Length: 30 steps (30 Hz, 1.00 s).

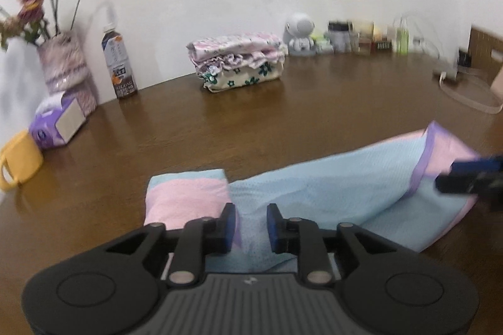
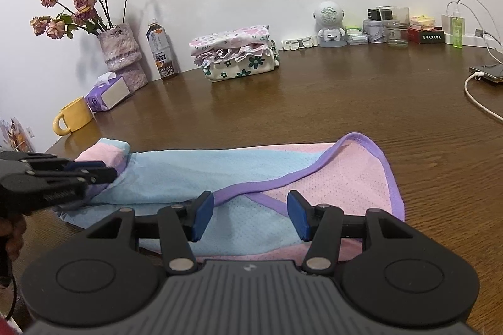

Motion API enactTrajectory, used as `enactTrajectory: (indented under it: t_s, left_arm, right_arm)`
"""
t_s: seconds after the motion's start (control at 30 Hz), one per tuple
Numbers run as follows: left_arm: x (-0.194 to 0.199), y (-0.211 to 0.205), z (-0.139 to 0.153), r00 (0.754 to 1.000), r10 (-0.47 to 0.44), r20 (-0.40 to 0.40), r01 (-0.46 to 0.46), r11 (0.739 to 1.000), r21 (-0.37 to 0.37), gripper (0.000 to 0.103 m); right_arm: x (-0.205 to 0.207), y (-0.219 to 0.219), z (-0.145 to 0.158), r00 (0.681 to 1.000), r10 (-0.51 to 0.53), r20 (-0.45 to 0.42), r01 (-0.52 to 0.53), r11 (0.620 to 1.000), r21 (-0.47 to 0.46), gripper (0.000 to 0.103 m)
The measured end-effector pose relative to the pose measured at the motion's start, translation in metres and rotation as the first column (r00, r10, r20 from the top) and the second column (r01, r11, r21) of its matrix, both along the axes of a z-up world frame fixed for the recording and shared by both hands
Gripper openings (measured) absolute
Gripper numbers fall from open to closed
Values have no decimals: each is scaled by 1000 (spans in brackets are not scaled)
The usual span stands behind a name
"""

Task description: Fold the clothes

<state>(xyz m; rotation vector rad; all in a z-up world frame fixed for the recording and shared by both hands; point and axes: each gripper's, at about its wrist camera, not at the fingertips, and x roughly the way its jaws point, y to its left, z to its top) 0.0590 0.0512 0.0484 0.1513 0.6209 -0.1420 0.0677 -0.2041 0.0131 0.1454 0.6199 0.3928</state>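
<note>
A pastel garment [image 2: 195,171] in light blue and pink mesh with purple trim lies stretched across the brown table [image 2: 314,102]. Its left end is folded into a small pink and blue block [image 1: 188,193]. My left gripper [image 1: 251,225] is open just above the cloth beside that block; in the right wrist view the left gripper [image 2: 110,170] comes in from the left edge. My right gripper [image 2: 250,215] is open over the purple-trimmed opening at the garment's [image 1: 330,187] right end, and the right gripper [image 1: 444,176] shows blurred at the right edge of the left wrist view.
A stack of folded floral clothes [image 2: 235,55] sits at the back. Along the left are a vase of dried roses [image 2: 121,55], a tea bottle [image 2: 160,52], a tissue pack [image 2: 107,93] and a yellow mug [image 2: 74,116]. A white figurine [image 2: 330,24], jars and a phone [image 2: 487,72] with cables stand back right.
</note>
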Motion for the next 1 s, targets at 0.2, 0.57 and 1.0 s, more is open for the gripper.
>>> enactTrajectory:
  t_s: [0.2, 0.57, 1.0]
  left_arm:
    - [-22, 44, 34, 994, 85, 67, -75, 987, -141, 23]
    - [-21, 76, 9, 997, 66, -39, -72, 981, -180, 21]
    - [-41, 77, 2, 999, -7, 49, 12, 995, -100, 33]
  right_arm:
    - [-1, 5, -1, 1000, 3, -9, -3, 1000, -17, 53]
    - [-2, 26, 1, 1000, 20, -20, -21, 998, -58, 54]
    - [-8, 52, 10, 999, 28, -18, -30, 993, -118, 56]
